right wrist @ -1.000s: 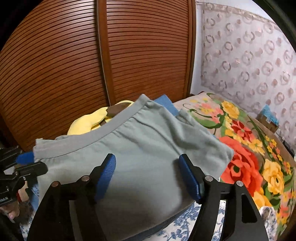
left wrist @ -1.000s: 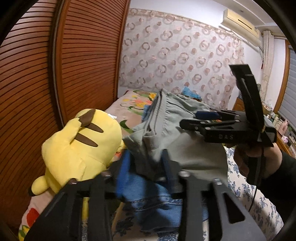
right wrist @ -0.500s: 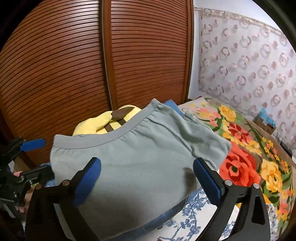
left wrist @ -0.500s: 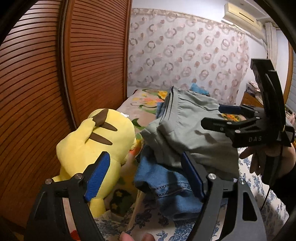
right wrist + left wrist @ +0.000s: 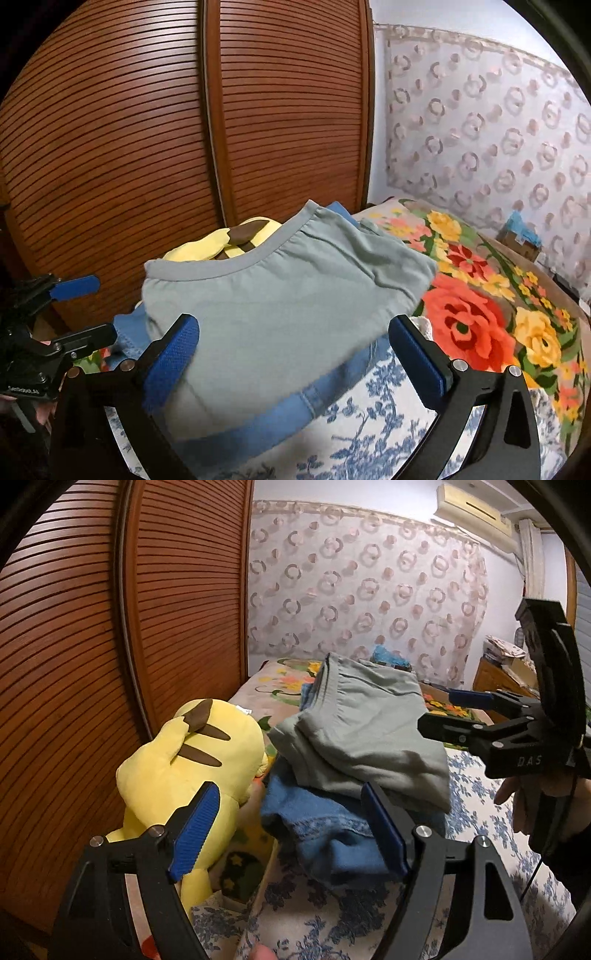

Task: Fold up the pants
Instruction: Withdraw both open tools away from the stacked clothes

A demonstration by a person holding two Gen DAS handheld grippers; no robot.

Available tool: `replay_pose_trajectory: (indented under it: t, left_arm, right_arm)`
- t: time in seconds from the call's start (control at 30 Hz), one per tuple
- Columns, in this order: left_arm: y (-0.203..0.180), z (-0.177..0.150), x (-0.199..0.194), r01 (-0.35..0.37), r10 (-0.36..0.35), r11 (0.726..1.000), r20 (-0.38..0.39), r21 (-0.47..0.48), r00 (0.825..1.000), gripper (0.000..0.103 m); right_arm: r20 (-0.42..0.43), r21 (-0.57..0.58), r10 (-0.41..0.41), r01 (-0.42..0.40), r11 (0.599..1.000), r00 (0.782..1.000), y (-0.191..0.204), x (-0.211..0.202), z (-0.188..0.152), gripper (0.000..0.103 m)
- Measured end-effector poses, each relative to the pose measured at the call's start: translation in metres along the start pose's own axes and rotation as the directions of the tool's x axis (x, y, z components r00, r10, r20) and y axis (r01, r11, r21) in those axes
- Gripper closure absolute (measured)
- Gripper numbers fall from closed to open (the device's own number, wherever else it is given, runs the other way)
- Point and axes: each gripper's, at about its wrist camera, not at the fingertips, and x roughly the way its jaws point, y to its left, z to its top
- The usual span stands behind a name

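The folded grey-green pants (image 5: pixel 364 734) lie on top of blue jeans (image 5: pixel 332 830) on the bed (image 5: pixel 369 417), just beside a yellow plush toy (image 5: pixel 192 760). Both the left gripper (image 5: pixel 291 830) and the right gripper (image 5: pixel 291 354) have their fingers spread wide, holding nothing.

One grey-green pair of pants (image 5: pixel 365 738) at twelve o'clock, one pair of jeans (image 5: pixel 332 834) beneath, one yellow plush toy (image 5: pixel 184 768) at nine o'clock, two grippers.

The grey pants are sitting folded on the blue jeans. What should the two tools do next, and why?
Probably pull both tools back and away from the pile. The grey pants already lie folded on top of the blue jeans, and the left tool and right tool are both open, gripping nothing, so the fold looks finished.
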Motion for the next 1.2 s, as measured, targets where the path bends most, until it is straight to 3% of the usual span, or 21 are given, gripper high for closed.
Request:
replay_pose_trajectory:
  t: [0.33,0.4,0.47,0.57,0.67,0.7,0.73,0.77,0.83,0.87,0.93,1.2]
  left_arm:
    - [-0.01,-0.011,-0.026,0.037,-0.038,0.999,0.012,0.025,0.999,0.025]
    - [-0.012,-0.012,-0.032,0.049,-0.049,0.998,0.017,0.028,0.999,0.033]
    - [-0.015,-0.013,-0.038,0.049,-0.049,0.998,0.015,0.039,0.999,0.052]
    - [-0.021,-0.016,-0.046,0.053,-0.054,0.997,0.013,0.06,0.998,0.069]
    - [-0.027,-0.018,-0.055,0.076,-0.078,0.994,0.019,0.073,0.997,0.069]
    - [-0.03,-0.018,-0.058,0.084,-0.086,0.993,0.021,0.079,0.996,0.068]
    - [-0.033,-0.019,-0.061,0.087,-0.09,0.992,0.023,0.087,0.996,0.054]
    - [-0.036,-0.02,-0.066,0.099,-0.103,0.991,0.035,0.092,0.994,0.032]
    - [-0.042,-0.022,-0.074,0.114,-0.121,0.988,0.059,0.108,0.991,0.008]
    - [-0.045,-0.023,-0.077,0.106,-0.114,0.988,0.063,0.116,0.991,0.0]
    - [-0.052,-0.024,-0.082,0.093,-0.102,0.987,0.065,0.13,0.993,0.0]
    - [-0.08,-0.028,-0.107,0.165,-0.18,0.97,0.072,0.18,0.981,0.0]
  right_arm:
    - [0.034,0.032,-0.047,0.045,0.998,0.998,0.015,-0.046,-0.02,0.001]
    - [0.04,0.04,-0.054,0.053,0.998,0.998,0.02,-0.054,-0.023,0.001]
    - [0.05,0.047,-0.069,0.067,0.997,0.996,0.025,-0.063,-0.026,0.001]
    - [0.06,0.06,-0.087,0.083,0.995,0.994,0.029,-0.078,-0.033,0.001]
    - [0.073,0.077,-0.107,0.101,0.992,0.992,0.034,-0.094,-0.042,0.001]
    - [0.077,0.082,-0.113,0.106,0.991,0.991,0.036,-0.1,-0.045,0.001]
    - [0.084,0.087,-0.122,0.115,0.99,0.989,0.038,-0.107,-0.048,0.001]
    - [0.089,0.092,-0.129,0.121,0.988,0.988,0.04,-0.113,-0.051,0.001]
    - [0.095,0.099,-0.142,0.133,0.986,0.985,0.044,-0.125,-0.059,0.001]
    - [0.099,0.103,-0.15,0.14,0.985,0.984,0.047,-0.13,-0.063,0.001]
    - [0.107,0.115,-0.167,0.154,0.981,0.98,0.05,-0.145,-0.071,0.001]
    - [0.133,0.18,-0.247,0.222,0.958,0.96,0.066,-0.199,-0.106,0.001]
